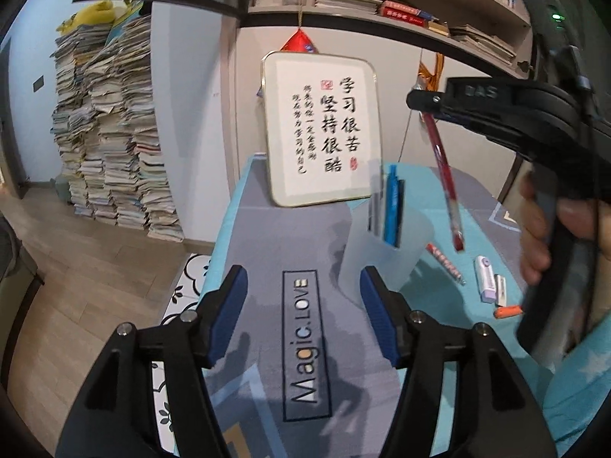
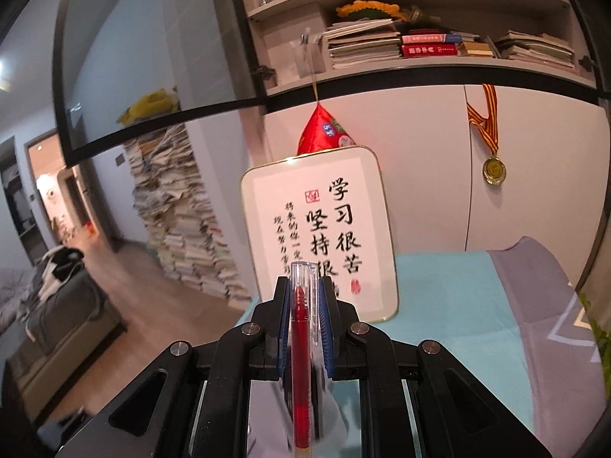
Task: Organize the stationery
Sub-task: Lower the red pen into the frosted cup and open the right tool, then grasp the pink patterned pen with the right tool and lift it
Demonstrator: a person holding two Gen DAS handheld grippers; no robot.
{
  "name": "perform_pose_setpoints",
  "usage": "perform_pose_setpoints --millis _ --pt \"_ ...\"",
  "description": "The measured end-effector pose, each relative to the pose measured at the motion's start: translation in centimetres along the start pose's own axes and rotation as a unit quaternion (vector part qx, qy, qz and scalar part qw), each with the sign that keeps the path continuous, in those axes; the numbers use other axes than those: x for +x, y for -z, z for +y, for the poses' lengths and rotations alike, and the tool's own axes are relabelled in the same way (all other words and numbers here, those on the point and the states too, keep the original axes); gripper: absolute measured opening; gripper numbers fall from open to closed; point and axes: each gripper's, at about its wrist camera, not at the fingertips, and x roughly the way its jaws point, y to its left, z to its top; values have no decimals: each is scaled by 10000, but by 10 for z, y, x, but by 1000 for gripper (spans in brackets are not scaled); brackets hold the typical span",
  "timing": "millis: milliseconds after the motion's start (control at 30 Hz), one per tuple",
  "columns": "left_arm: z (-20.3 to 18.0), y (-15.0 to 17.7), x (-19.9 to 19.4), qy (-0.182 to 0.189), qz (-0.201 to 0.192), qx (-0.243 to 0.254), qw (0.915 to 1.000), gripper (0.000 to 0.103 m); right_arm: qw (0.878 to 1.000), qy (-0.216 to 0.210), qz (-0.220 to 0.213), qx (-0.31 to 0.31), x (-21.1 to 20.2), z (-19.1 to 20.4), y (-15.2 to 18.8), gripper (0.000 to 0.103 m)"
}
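My right gripper point(image 2: 304, 301) is shut on a red pen point(image 2: 301, 366) with a clear cap. In the left wrist view that gripper point(image 1: 416, 100) holds the red pen point(image 1: 445, 175) tilted, its lower end just right of a frosted pen cup point(image 1: 382, 244). The cup stands on the table and holds a blue pen point(image 1: 391, 206). My left gripper point(image 1: 301, 305) is open and empty, low over the mat; its right finger is beside the cup's base. On the mat right of the cup lie another red pen point(image 1: 445, 263), a lilac correction tape point(image 1: 485, 278), a white eraser point(image 1: 501, 288) and an orange item point(image 1: 508, 311).
A framed calligraphy board point(image 1: 322, 129) leans on the white cabinet behind the cup. A grey and teal mat point(image 1: 275, 236) covers the table. Tall paper stacks point(image 1: 110, 133) stand on the floor at left. Book shelves point(image 1: 382, 0) run overhead. A medal point(image 2: 494, 170) hangs on the cabinet.
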Motion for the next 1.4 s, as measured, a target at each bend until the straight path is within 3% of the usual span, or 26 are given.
perform_pose_setpoints --millis 233,433,600,900,1233,1400 --pt "6 2 6 -20 23 -13 10000 60 9997 106 -202 -53 16 6 0 15" --pt "8 0 13 71 89 -69 9999 60 9998 180 -61 98 19 -11 9 15" --pt "7 0 13 132 92 -86 9998 60 9989 22 303 370 11 -27 15 15" --pt "3 -1 14 172 147 -94 9997 60 9957 -122 915 -46 -18 -16 36 15" --pt "-6 0 8 215 144 3 9997 61 9879 -305 1520 95 -23 -28 51 15" --pt "-12 5 6 238 183 73 9995 61 9905 -294 1325 234 -51 -51 47 29"
